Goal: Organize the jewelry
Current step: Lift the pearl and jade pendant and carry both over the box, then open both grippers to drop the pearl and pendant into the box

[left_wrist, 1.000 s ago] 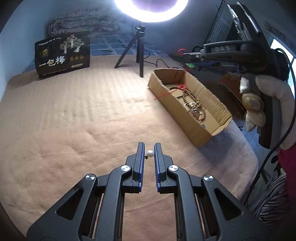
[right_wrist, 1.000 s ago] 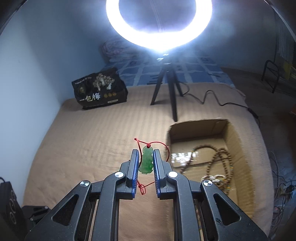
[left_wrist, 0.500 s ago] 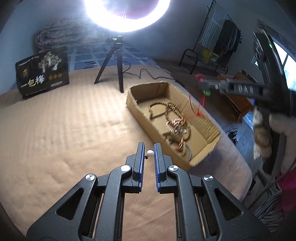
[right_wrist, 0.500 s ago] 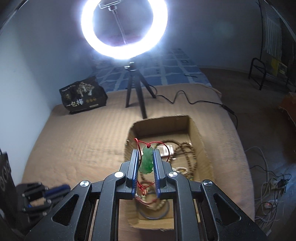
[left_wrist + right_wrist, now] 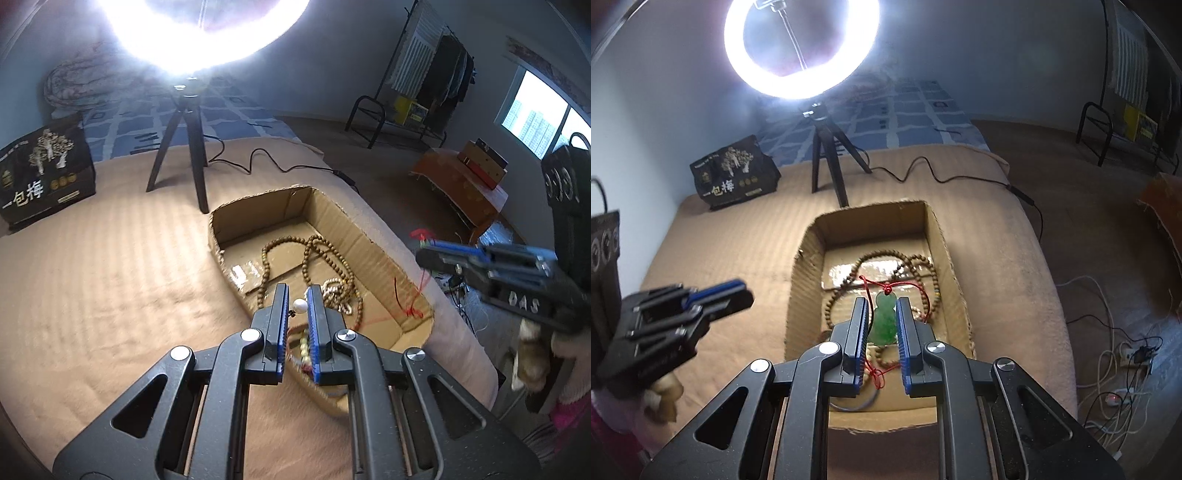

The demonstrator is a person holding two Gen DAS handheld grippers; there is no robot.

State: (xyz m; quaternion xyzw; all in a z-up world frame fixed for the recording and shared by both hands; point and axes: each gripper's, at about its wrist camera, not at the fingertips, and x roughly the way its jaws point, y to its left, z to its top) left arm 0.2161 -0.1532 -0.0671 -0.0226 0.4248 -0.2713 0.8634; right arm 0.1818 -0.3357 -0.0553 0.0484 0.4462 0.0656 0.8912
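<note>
Bed (image 5: 731, 236) covered with tan ribbed blanket. Open cardboard box (image 5: 803, 266) on blanket near right edge. Black ring-light tripod (image 5: 827, 162) standing behind box, legs on blanket. Black snack bag (image 5: 733, 173) with white print upright at far left. Black cable (image 5: 942, 179) trailing from tripod across blanket toward right edge

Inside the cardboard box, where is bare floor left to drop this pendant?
The far end of the cardboard box, between its back wall and the wooden bead strands, is bare. The middle and near end are crowded with beads. The right tool holds the green pendant above them.
</note>
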